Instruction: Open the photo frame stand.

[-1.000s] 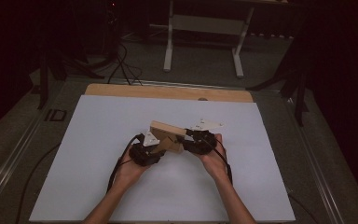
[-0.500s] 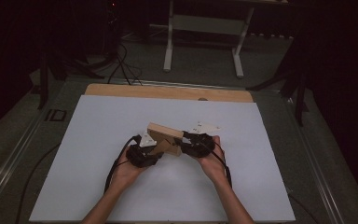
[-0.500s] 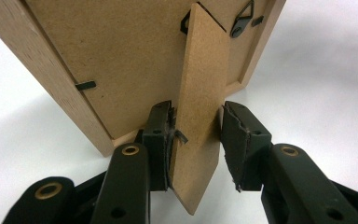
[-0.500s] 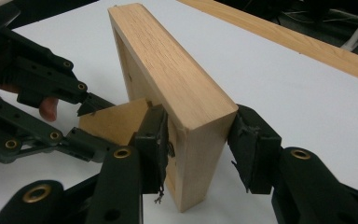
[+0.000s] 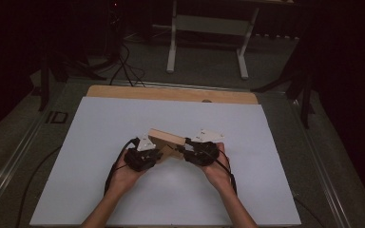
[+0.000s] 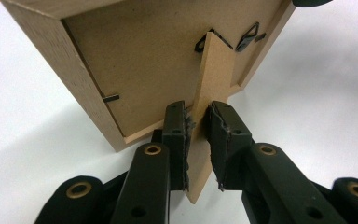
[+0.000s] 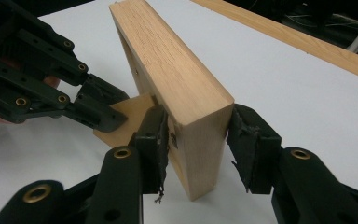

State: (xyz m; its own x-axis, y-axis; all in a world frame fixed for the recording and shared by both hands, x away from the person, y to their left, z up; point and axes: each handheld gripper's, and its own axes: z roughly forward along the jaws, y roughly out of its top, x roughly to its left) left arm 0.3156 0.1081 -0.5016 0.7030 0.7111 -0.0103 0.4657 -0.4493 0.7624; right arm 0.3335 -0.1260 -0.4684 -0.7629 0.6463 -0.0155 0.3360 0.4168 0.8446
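centrally on the white table point(image 5: 100, 142), a light, rigid wooden picture frame point(image 7: 177, 88) stands tilted. right gripper point(image 7: 198, 135) clamps its thick wood edge, the sound hold. left gripper point(image 6: 198, 128) pinches the thin cardboard stand point(image 6: 209, 102), likely bendy and easily creased.

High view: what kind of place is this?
Likely a lab or data-recording bench, not a home: a white sheet covers a wooden table, a metal stand sits behind in a dark room, and cables trail across the floor.
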